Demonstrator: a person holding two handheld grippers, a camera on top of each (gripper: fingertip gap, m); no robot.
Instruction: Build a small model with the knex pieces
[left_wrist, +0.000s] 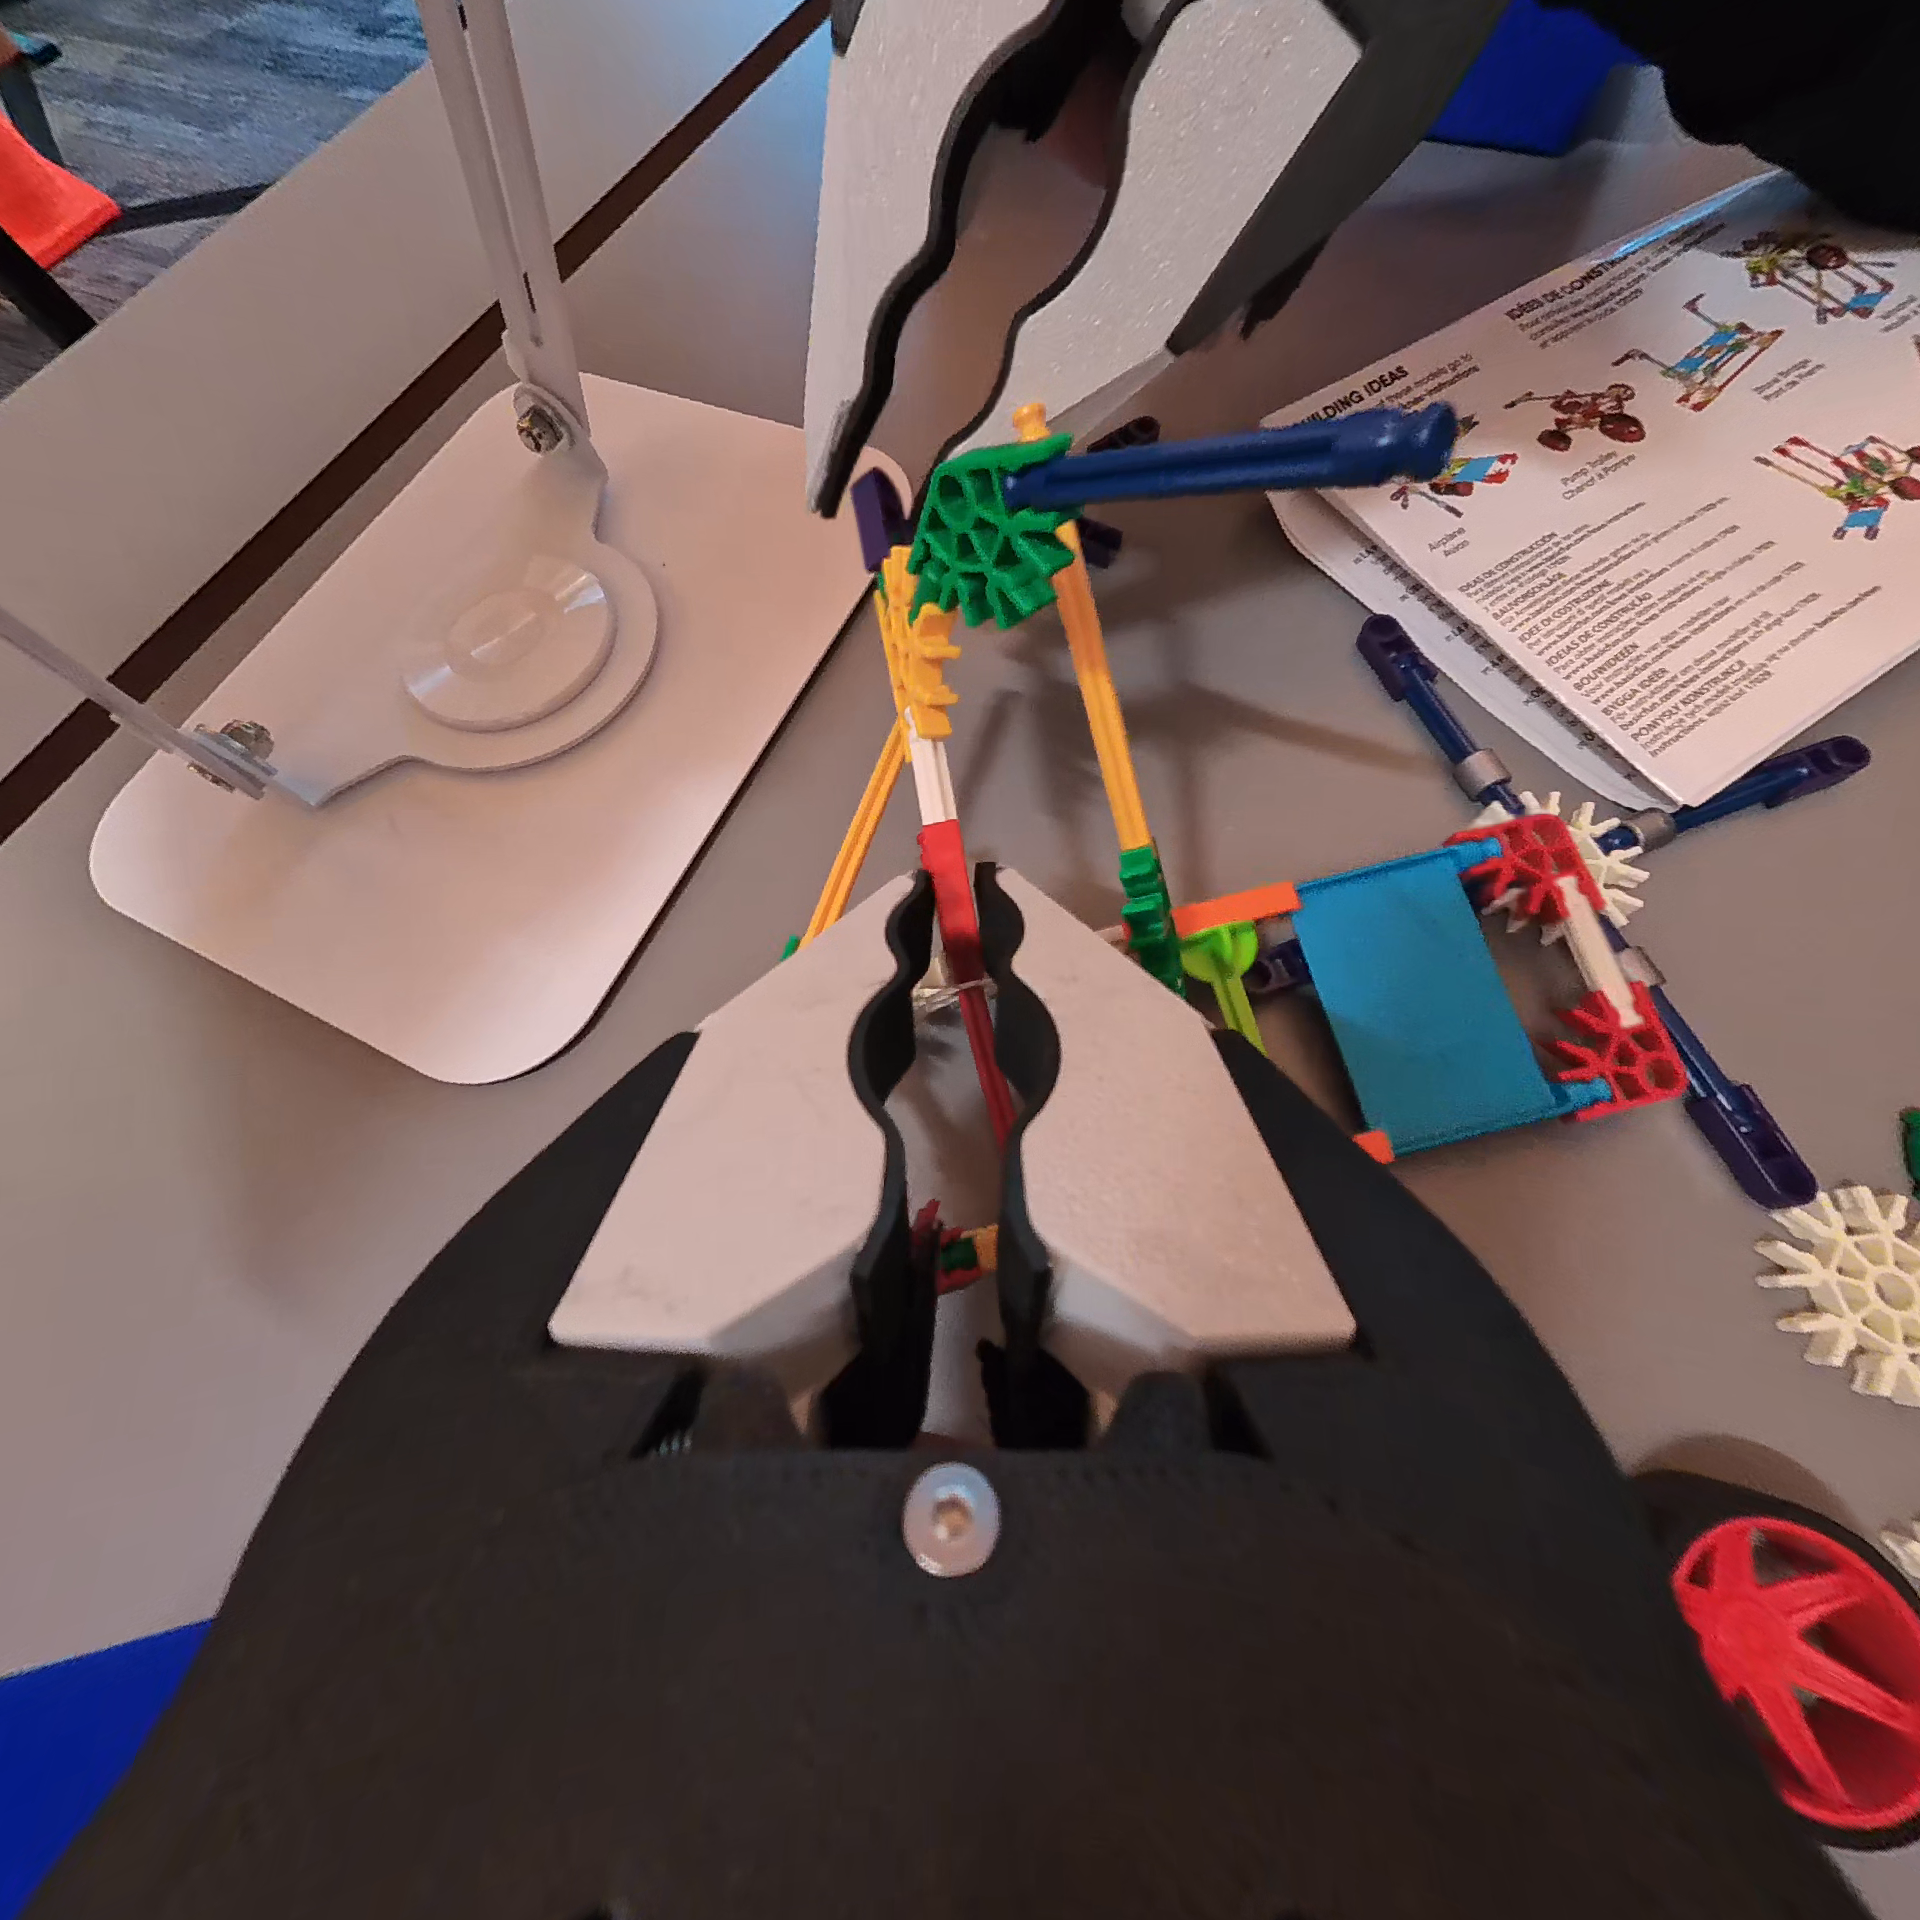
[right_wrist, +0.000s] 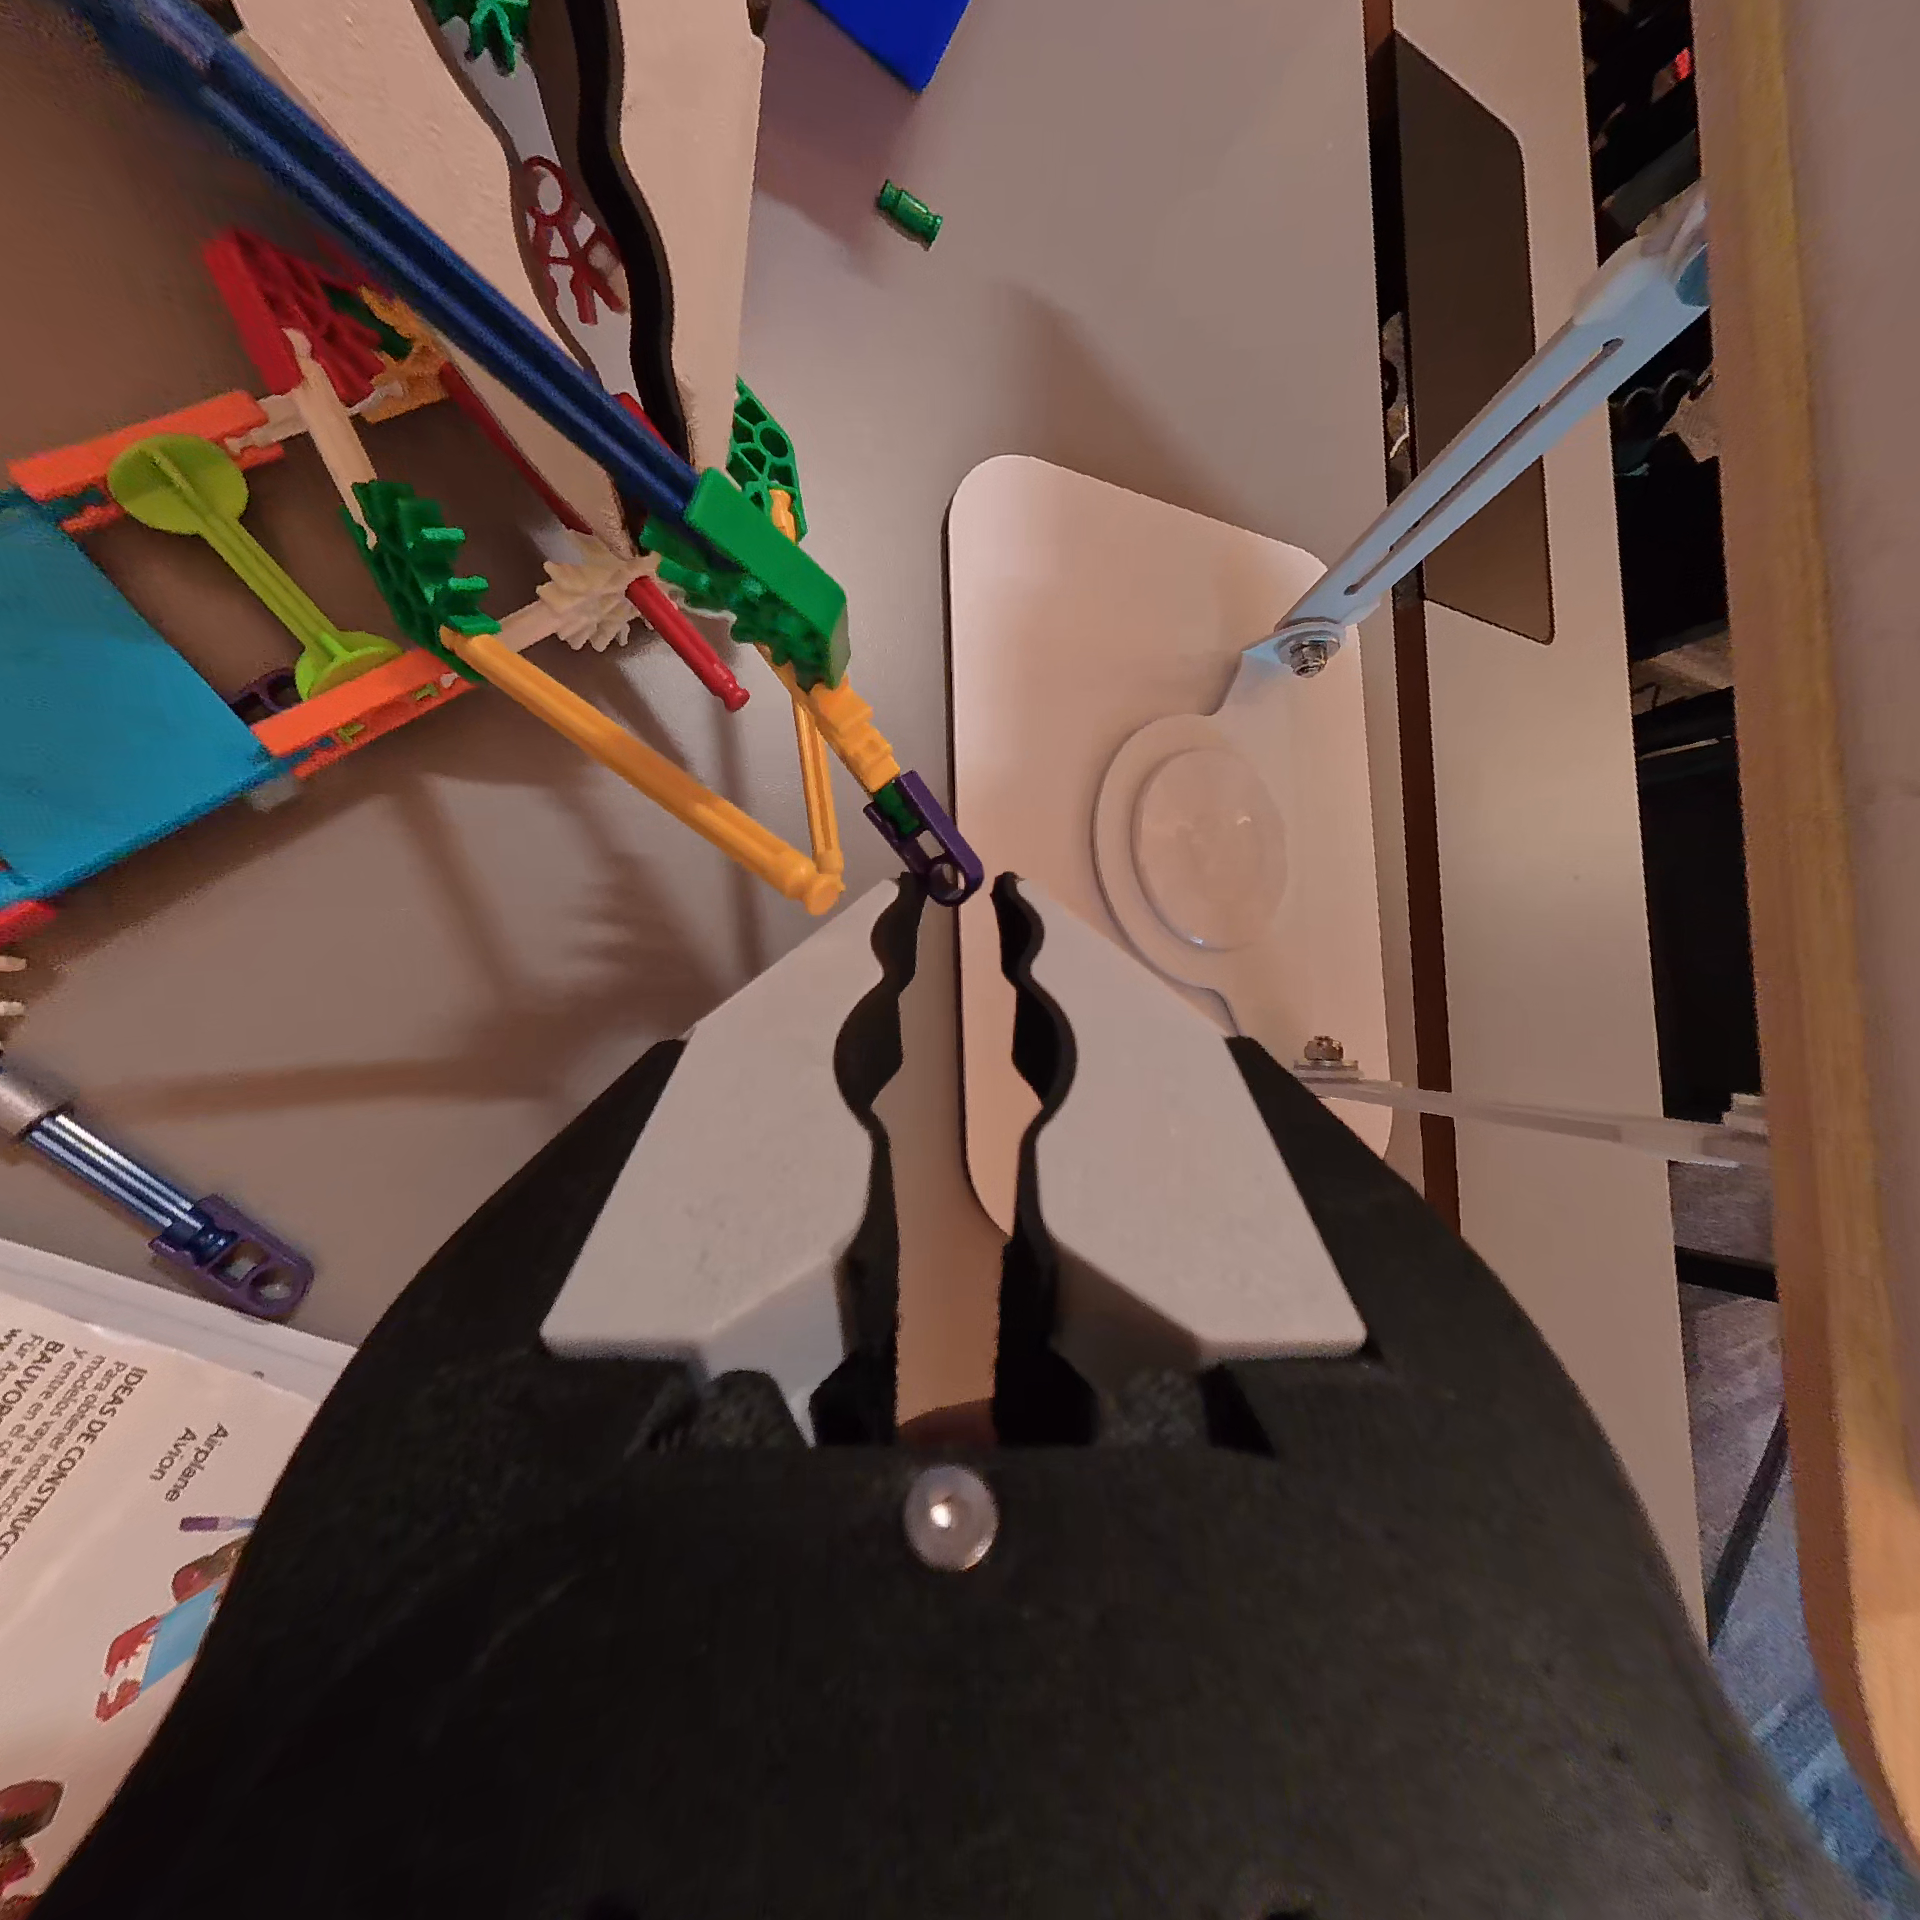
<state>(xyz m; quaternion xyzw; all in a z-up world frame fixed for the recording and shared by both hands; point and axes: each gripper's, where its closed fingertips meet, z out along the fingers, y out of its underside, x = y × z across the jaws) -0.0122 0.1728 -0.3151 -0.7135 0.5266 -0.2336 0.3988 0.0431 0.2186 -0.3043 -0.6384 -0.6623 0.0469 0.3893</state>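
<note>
On grey table (left_wrist: 260, 1195): left tool (left_wrist: 951, 883) pinching red rod (left_wrist: 961, 914); right tool (right_wrist: 956, 883) spread beside purple connector (right_wrist: 935, 836).

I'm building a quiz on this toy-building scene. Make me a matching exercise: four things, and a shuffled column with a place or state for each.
Things:
1. red rod
2. purple connector
3. instruction booklet
4. red wheel

Places or states:
A. lies flat on the table, open
B. at the tips of the right tongs, jaws apart
C. between the jaws of the left tongs
D. at the left view's lower right edge

Pairs: 1-C, 2-B, 3-A, 4-D
</note>
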